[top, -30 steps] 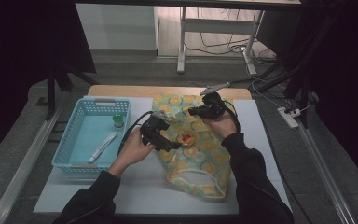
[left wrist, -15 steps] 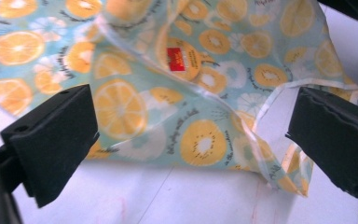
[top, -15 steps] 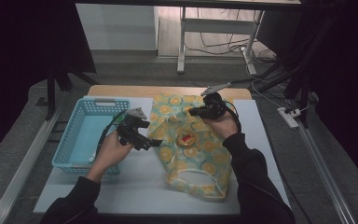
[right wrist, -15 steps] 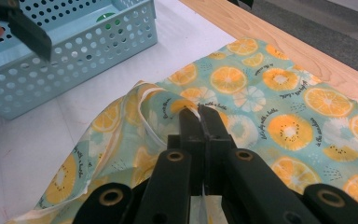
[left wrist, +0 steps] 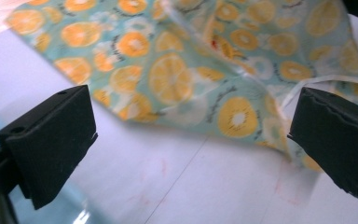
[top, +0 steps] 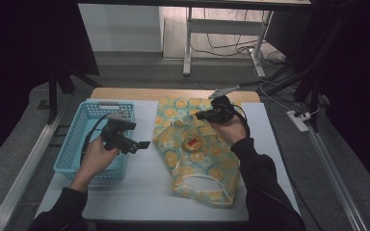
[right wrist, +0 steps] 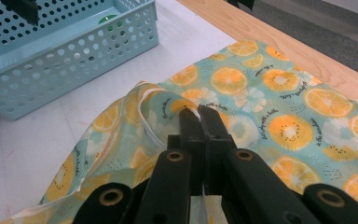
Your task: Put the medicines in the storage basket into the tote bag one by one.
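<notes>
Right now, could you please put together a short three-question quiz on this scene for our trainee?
1. True or false: the right gripper is shut on the orange-print cloth.
2. The left gripper has its jaws: A) open with nothing between them, B) shut on the cloth, C) shut on the basket rim.
3. Which container stands on the cloth's left in the high view?

Key: 1 true; 2 A; 3 the blue basket.
</notes>
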